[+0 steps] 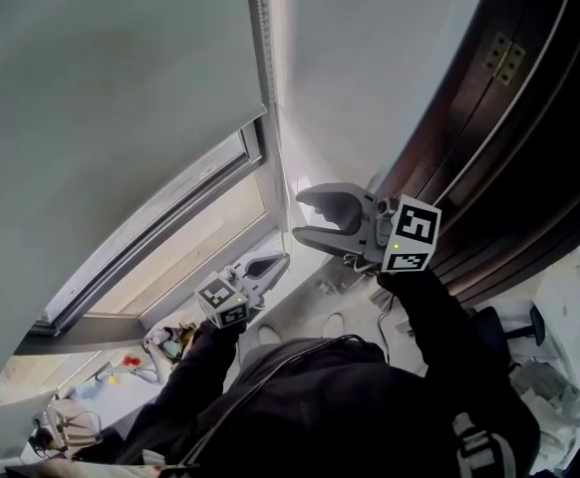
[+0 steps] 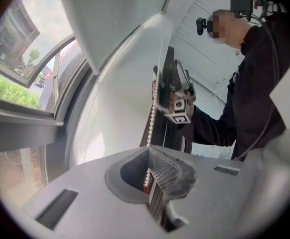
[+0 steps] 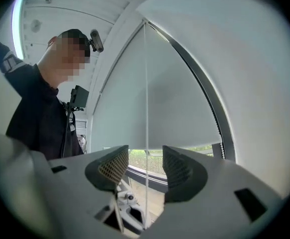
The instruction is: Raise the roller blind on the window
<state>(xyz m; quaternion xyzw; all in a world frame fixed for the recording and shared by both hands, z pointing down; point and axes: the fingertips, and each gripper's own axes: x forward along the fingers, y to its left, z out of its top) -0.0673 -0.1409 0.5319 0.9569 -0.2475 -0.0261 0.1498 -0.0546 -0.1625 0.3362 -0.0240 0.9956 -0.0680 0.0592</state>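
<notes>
Bead chain [image 2: 153, 108]: light, limp, slick, good for pulling only, never for pushing. Hangs beside the frame [image 1: 271, 157], at the right edge of the blind [image 1: 111, 98]. Probably wants gripping square across the pads, with a bead caught just behind them (otherwise likely to slide through). Better drawn down in steady strokes than jerked, given the likely drag up top and the thin thread between beads. As for the blind: down over most of the window [image 1: 195, 229], leaving only a bare strip at the bottom.

Left gripper [image 1: 273, 264]: held low, pointing about level toward the wall [image 1: 370, 68], clamped shut on the chain. Right gripper [image 1: 298, 215]: held higher, above the left, pointing level or slightly up, jaws apart with the chain between them, touching neither pad. Both reached forward from below on dark sleeves [image 1: 439, 317], the right raised further than the left.
</notes>
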